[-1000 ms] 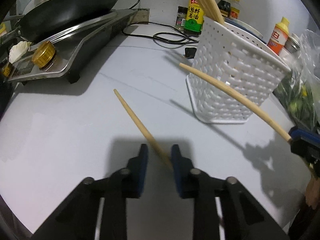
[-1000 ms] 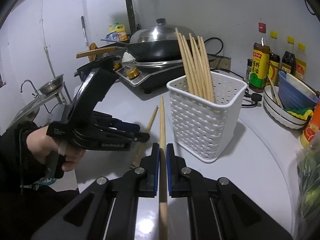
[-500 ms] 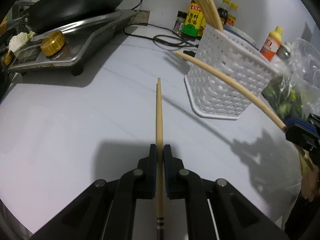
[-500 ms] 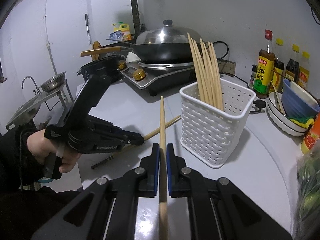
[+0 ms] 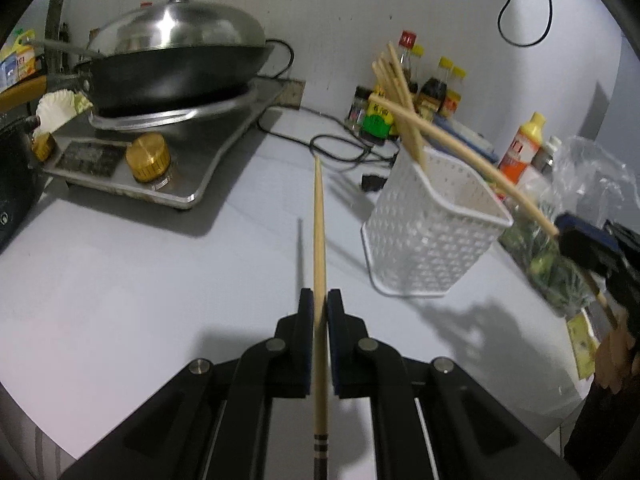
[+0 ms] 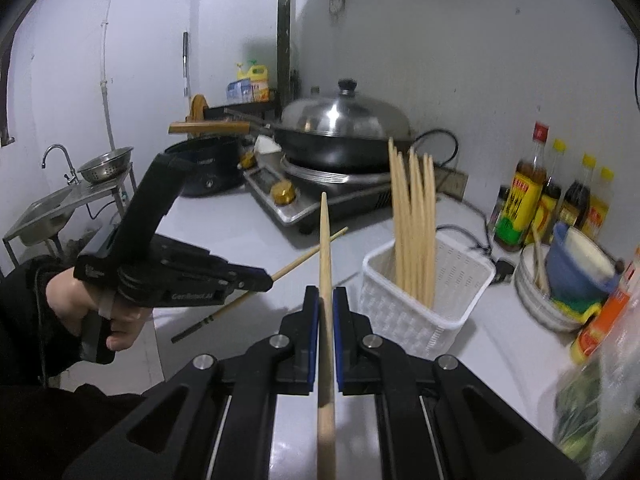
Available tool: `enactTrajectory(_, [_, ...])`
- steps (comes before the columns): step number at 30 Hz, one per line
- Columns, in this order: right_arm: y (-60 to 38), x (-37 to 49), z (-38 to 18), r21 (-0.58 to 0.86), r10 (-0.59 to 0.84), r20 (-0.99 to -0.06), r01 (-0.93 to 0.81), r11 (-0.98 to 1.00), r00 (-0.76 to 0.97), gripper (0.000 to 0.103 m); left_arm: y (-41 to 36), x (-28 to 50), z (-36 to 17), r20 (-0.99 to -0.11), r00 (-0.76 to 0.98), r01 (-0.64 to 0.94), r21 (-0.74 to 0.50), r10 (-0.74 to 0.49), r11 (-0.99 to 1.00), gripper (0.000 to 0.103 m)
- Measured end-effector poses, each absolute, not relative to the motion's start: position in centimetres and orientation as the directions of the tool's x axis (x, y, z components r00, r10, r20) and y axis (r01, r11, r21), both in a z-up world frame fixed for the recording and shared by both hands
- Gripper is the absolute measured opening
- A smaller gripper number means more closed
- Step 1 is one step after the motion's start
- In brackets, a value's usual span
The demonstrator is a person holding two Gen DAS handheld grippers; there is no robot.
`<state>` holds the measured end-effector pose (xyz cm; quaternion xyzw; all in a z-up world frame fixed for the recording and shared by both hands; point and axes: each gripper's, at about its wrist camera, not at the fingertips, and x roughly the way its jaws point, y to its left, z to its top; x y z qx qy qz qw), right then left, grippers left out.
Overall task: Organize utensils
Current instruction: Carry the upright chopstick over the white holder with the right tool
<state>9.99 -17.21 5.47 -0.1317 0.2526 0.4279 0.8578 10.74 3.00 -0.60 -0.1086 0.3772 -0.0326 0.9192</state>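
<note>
Left wrist view: a light, stiff chopstick [image 5: 319,236] is clamped near its banded butt by the left gripper [image 5: 319,312], likewise the right gripper [image 6: 326,312] on its chopstick [image 6: 325,240].

A second ago my left gripper [image 5: 319,300] stood open around the chopstick [image 5: 319,240] lying slanted on the counter [image 5: 140,280]; now its pads are pressed on it and the stick points straight ahead, lifted off the surface. My right gripper [image 6: 326,300] with its own chopstick [image 6: 325,248] has also come up: the white basket [image 6: 420,304] now sits lower in both views, and more of the wok lid [image 5: 176,32] shows. The stick's tip seems higher than the basket rim, though blur makes this uncertain.
</note>
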Motion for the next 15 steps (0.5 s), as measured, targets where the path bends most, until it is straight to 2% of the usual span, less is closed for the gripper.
enactTrajectory(9, [-18.5,13.5,9.3,-0.043,0.628,-0.468,-0.726,0.686,0.622,0.006,3.8,10.9,1.2,-0.64,0.75,0.0,-0.254,-0.168,0.967,0.006])
enactTrajectory(15, [-18.0,17.9,8.8,-0.029,0.589,-0.486,-0.685,0.728,0.646,0.006,4.6,11.4,1.2,-0.628,0.757,0.007,-0.272,-0.183,0.962,0.006])
